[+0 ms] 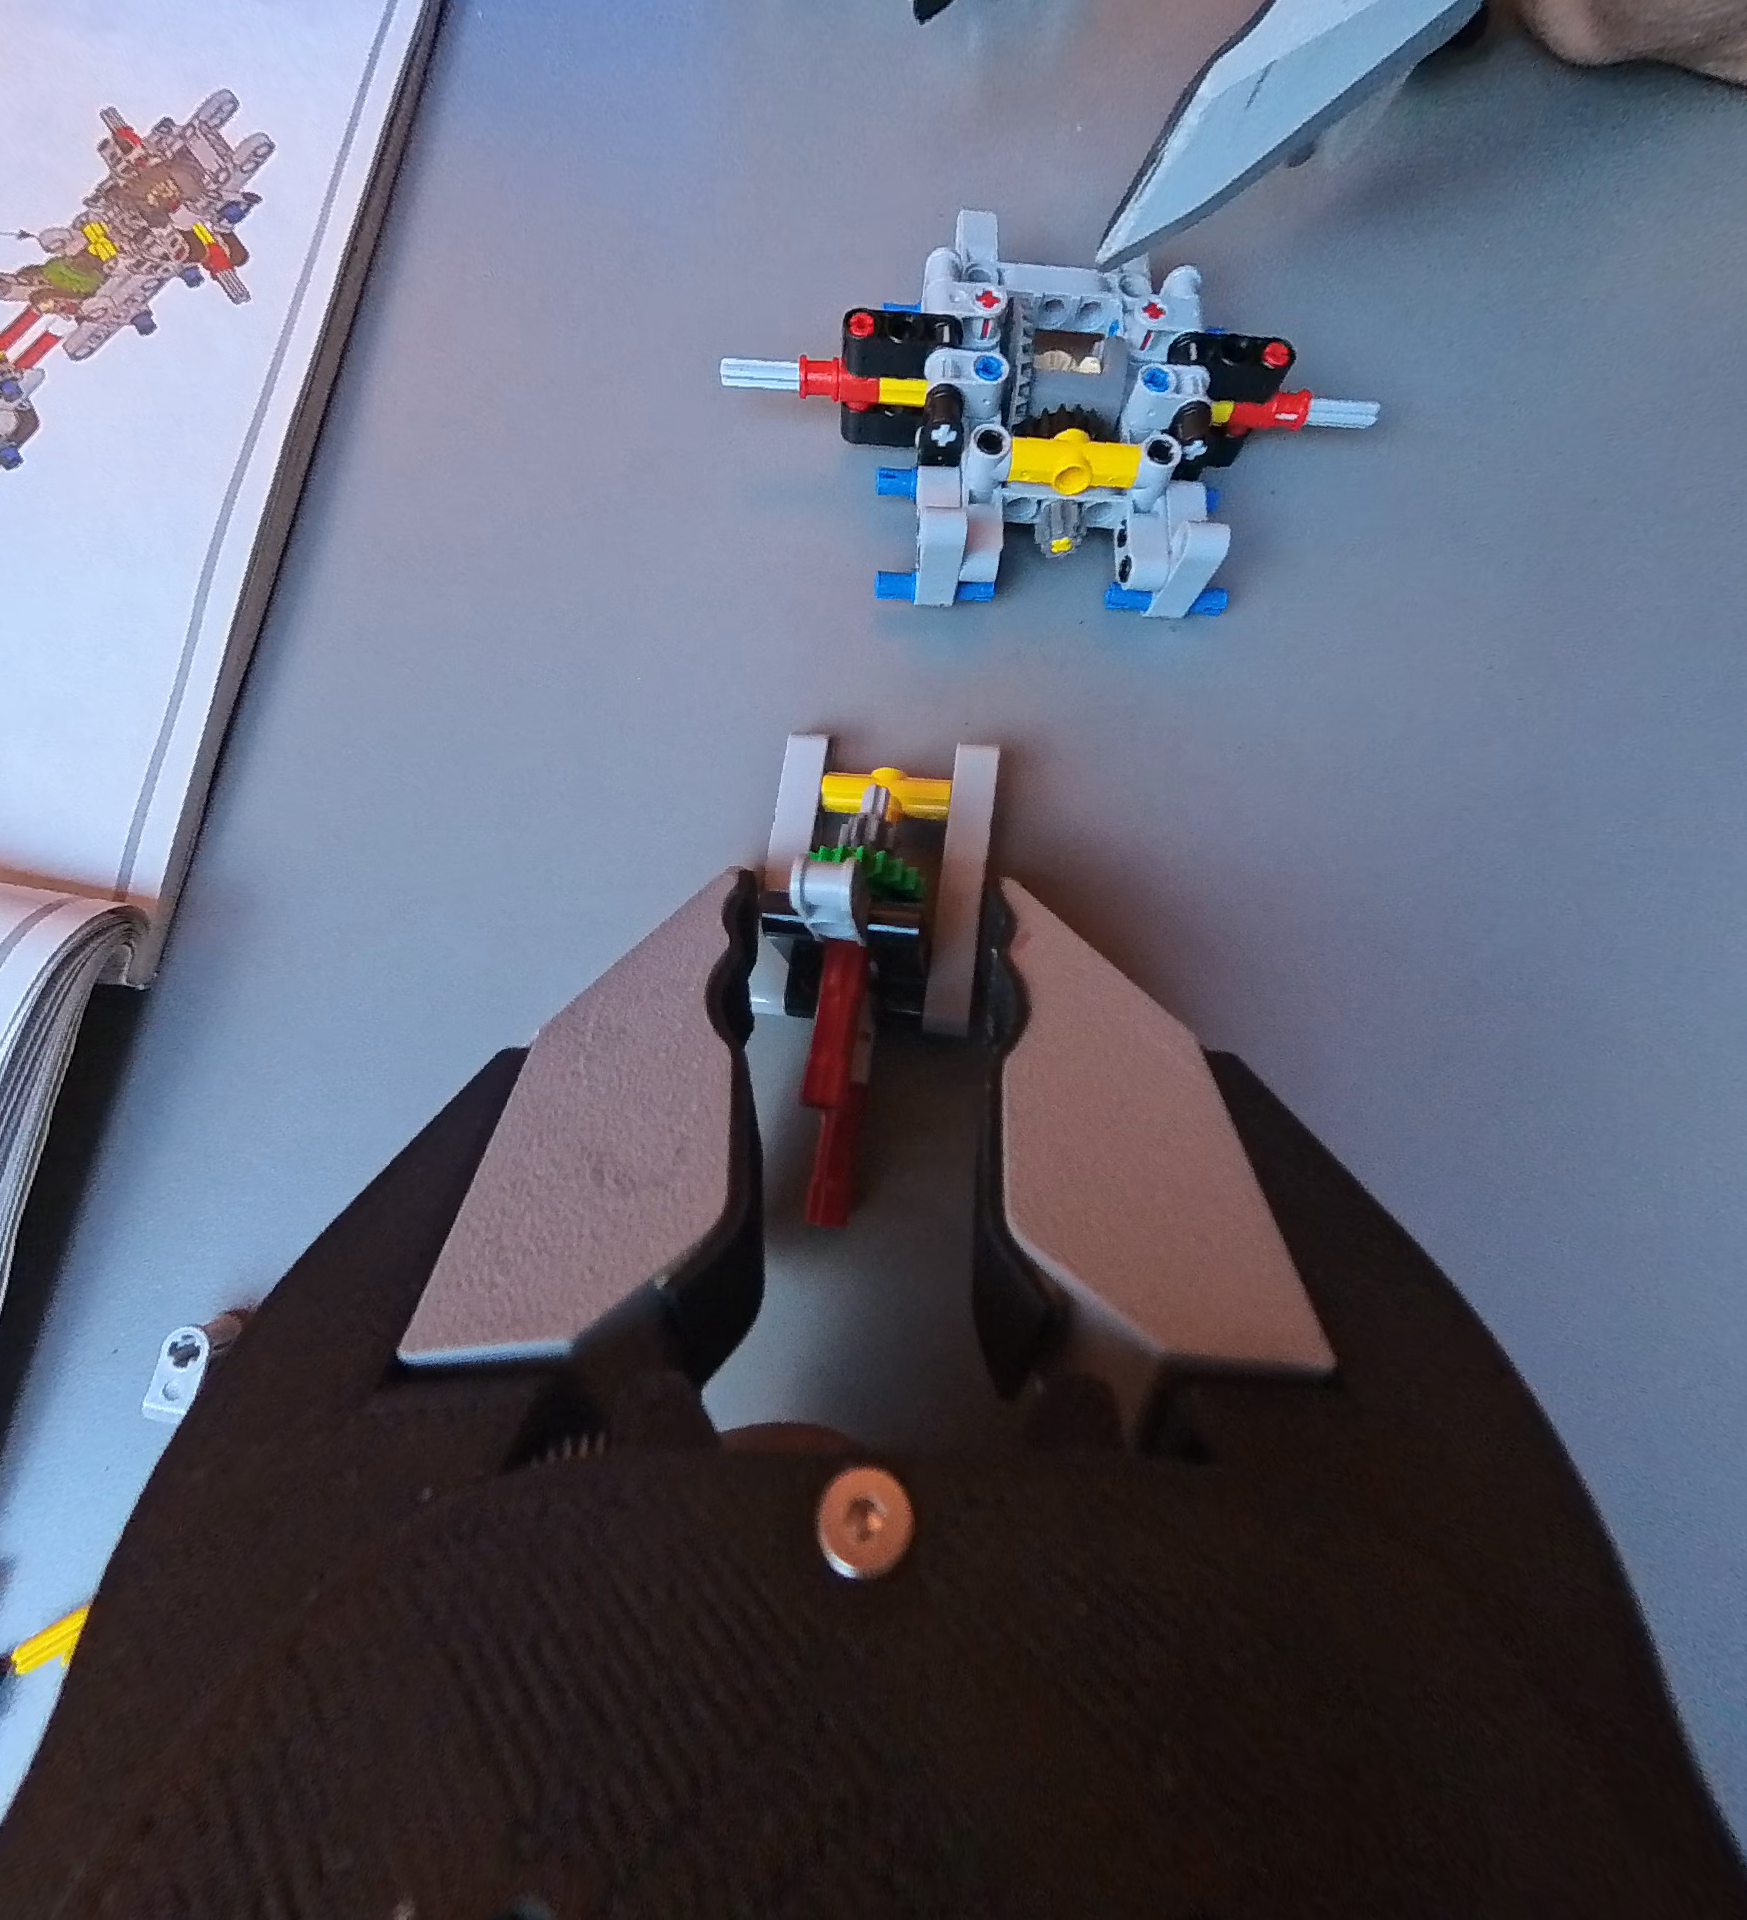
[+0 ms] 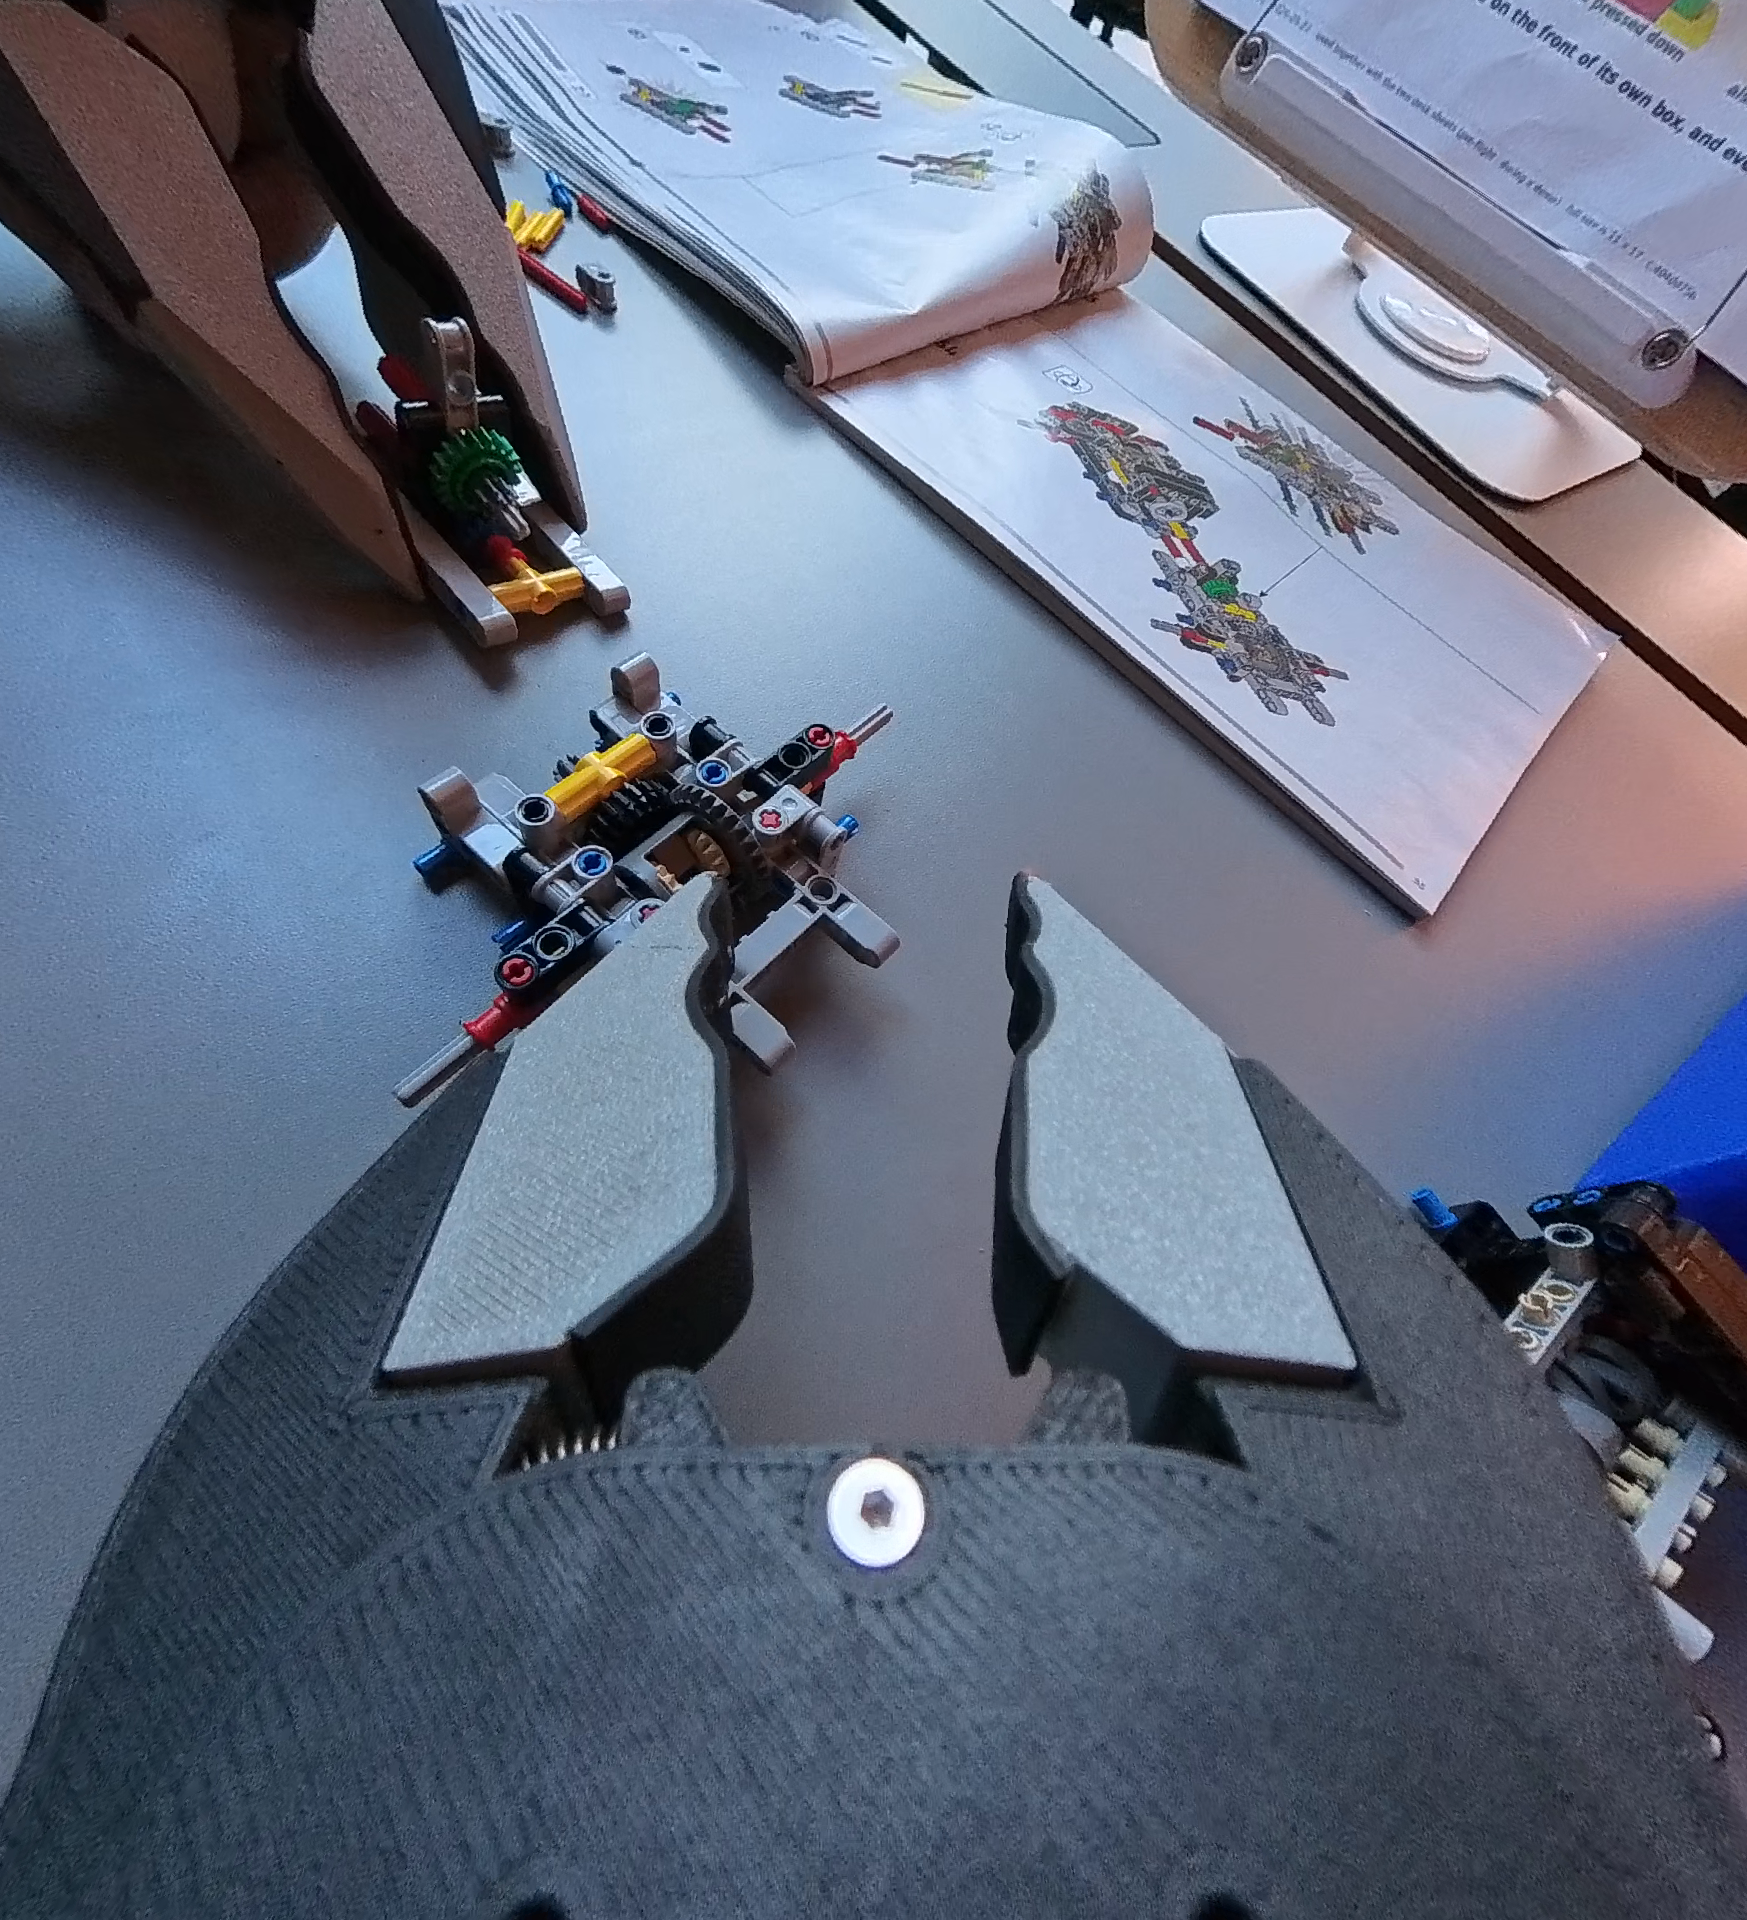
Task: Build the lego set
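Note:
My left gripper (image 1: 869, 914) is shut on a small brick assembly (image 1: 884, 831) of two grey beams, a yellow connector, a green gear and a red axle. Both pads press its sides, and it rests low on the grey table (image 1: 536, 623). The right wrist view shows the same assembly (image 2: 505, 520) between the left fingers (image 2: 277, 343). A larger grey assembly (image 1: 1051, 416) with gears, a yellow connector and red-capped axles lies on the table beyond it. My right gripper (image 2: 864, 904) is open and empty. Its left finger (image 2: 640, 997) is over the near edge of the larger assembly (image 2: 640, 831).
An open instruction booklet (image 1: 69, 416) lies left of the left gripper and also shows in the right wrist view (image 2: 1264, 582). Loose small pieces (image 1: 178, 1371) (image 2: 547, 239) lie beside it. A blue bin (image 2: 1742, 1091), a dark built assembly (image 2: 1627, 1351) and a monitor stand (image 2: 1420, 332) are on the right.

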Tool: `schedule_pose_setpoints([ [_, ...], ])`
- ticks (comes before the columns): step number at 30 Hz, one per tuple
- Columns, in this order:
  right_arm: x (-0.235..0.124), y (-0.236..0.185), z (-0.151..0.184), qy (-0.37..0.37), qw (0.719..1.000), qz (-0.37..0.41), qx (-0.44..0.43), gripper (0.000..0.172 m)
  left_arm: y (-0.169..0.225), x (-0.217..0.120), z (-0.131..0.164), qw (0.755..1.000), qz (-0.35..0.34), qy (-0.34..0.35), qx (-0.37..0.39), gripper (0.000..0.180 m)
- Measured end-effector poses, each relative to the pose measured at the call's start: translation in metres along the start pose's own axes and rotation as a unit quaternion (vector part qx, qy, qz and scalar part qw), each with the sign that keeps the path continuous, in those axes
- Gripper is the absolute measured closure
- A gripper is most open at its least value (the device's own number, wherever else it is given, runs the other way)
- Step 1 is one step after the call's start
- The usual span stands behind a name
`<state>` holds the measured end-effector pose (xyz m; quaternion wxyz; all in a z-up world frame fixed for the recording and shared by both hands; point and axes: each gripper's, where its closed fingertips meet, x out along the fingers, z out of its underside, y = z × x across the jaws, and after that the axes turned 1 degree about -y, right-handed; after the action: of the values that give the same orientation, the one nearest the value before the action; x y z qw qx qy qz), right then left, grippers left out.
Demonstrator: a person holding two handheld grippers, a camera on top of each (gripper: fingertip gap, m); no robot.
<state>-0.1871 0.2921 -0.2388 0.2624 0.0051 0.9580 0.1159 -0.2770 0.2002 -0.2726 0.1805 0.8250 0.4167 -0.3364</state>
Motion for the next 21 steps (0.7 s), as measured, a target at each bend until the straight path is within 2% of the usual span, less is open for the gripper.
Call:
schedule_pose_setpoints([
  [21, 0.0013, -0.0003, 0.0007, -0.003, 1.0, 0.0, -0.002, 0.122, 0.0002, -0.0001, 0.0, 1.0, 0.0, 0.0, 0.0, 0.141],
])
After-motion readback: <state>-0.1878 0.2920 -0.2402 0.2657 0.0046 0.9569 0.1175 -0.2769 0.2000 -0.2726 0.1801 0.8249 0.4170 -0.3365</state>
